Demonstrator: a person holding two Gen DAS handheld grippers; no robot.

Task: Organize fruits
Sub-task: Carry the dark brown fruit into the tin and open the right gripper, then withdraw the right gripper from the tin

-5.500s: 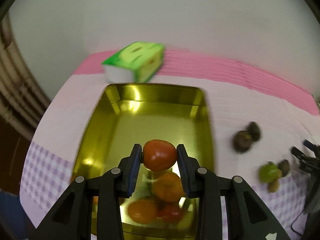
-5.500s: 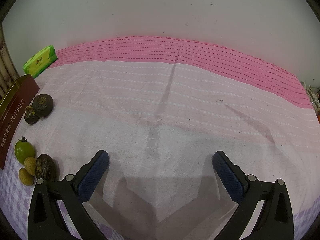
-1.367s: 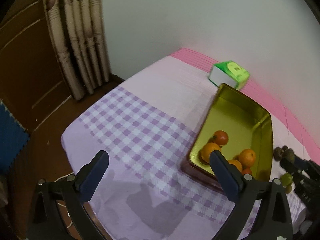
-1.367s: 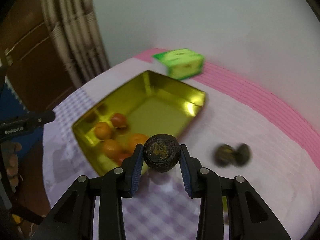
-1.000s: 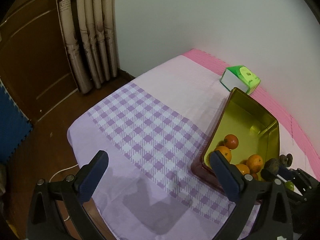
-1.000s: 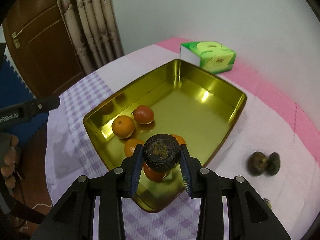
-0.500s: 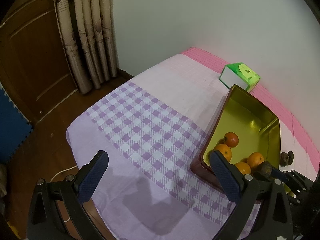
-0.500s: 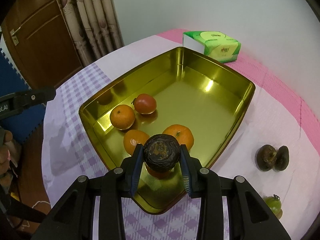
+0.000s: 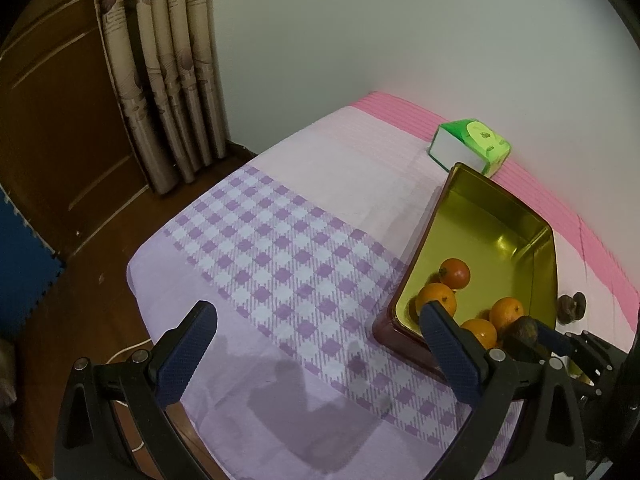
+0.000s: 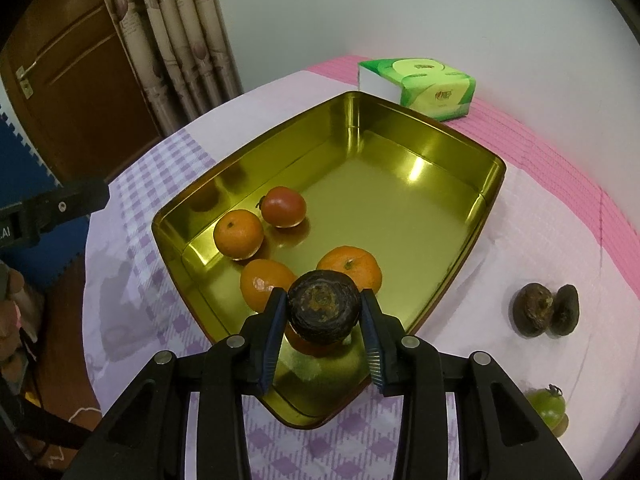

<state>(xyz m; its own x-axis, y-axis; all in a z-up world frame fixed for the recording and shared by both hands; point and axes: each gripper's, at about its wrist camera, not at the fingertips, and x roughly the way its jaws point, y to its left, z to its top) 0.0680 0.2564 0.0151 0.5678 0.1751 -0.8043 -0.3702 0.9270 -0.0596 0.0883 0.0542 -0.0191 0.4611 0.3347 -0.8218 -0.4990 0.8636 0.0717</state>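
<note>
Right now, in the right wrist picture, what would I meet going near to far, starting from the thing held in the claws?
Dark wrinkled fruit between the right gripper jaws, which are opening → orange mandarin → red tomato → far wall of the golden tray → green tissue box.

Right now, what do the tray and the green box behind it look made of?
Tray: looks like thin stamped metal, glossy gold inside, since the walls mirror the oranges and show sharp glints; dark red outside.
Green box: probably a soft plastic-wrapped tissue pack, with a slight sheen, rounded corners and printed wrap. Contents unseen.
</note>
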